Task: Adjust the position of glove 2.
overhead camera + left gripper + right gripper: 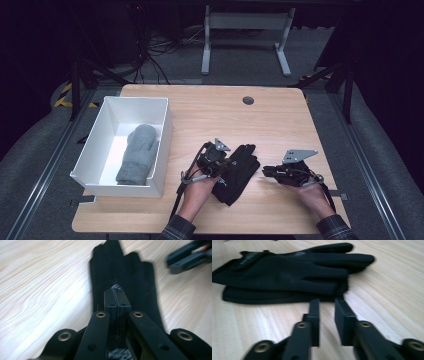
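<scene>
Two black gloves (pixel 241 172) lie stacked in the middle of the wooden table (pixel 210 110), fingers pointing away from me. My left gripper (pixel 228 164) rests on top of them. In the left gripper view its jaws (pixel 117 293) are pressed together on the upper glove (pixel 140 277), with a small fold of fabric pinched at the tips. My right gripper (pixel 265 171) lies low just to the right of the gloves, apart from them. In the right gripper view its jaws (pixel 327 302) keep a narrow gap with nothing between them, pointing at the glove fingers (pixel 287 275).
A white bin (pixel 162 145) stands at the table's left with a grey mitten (pixel 137 155) inside. A round cable hole (pixel 248 100) sits near the far edge. In the left gripper view, the right gripper (pixel 187 257) is at the top right.
</scene>
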Action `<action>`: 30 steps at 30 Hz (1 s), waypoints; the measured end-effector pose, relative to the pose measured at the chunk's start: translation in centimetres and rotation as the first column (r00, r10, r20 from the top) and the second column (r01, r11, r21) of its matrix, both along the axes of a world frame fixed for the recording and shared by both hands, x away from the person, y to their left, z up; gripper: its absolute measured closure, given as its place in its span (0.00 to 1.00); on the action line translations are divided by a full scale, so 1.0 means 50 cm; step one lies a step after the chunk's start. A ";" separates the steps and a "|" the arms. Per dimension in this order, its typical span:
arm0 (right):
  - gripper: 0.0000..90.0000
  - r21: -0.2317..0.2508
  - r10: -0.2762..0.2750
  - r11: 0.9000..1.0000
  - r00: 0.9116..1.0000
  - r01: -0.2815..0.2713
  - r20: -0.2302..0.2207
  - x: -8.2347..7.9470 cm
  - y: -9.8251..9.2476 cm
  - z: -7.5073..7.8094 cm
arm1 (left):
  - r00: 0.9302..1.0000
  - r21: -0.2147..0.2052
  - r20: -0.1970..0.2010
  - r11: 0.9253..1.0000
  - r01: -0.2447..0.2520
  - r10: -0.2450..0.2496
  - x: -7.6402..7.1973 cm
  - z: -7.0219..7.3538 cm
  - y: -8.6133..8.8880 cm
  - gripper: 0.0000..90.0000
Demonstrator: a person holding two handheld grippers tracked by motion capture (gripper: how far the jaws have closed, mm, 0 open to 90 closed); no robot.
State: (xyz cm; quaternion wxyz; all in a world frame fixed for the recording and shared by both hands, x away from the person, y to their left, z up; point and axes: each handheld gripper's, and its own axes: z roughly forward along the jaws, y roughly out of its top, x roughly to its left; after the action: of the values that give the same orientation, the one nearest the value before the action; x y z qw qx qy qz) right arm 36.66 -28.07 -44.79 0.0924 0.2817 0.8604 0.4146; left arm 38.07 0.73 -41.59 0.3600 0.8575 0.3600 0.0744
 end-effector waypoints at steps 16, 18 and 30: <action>1.00 -0.035 0.158 0.987 0.986 -0.160 -0.051 -0.017 0.106 -0.030 | 0.996 -0.001 -0.027 0.996 0.084 -0.084 -0.013 -0.035 0.032 1.00; 1.00 -0.041 0.170 0.984 0.984 -0.172 -0.052 -0.018 0.117 -0.033 | 0.996 0.011 -0.028 0.996 0.087 -0.087 -0.010 -0.040 0.029 1.00; 1.00 -0.030 0.237 0.971 0.971 -0.238 -0.041 -0.022 0.197 -0.041 | 0.996 0.024 -0.021 0.996 0.089 -0.088 0.005 -0.044 0.045 1.00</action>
State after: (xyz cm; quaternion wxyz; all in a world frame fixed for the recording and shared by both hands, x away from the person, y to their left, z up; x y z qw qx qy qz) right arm 35.57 -18.25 -46.84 0.0308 0.1828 0.8965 0.4023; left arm 38.32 2.98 -43.81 0.3488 0.8776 0.3243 0.0541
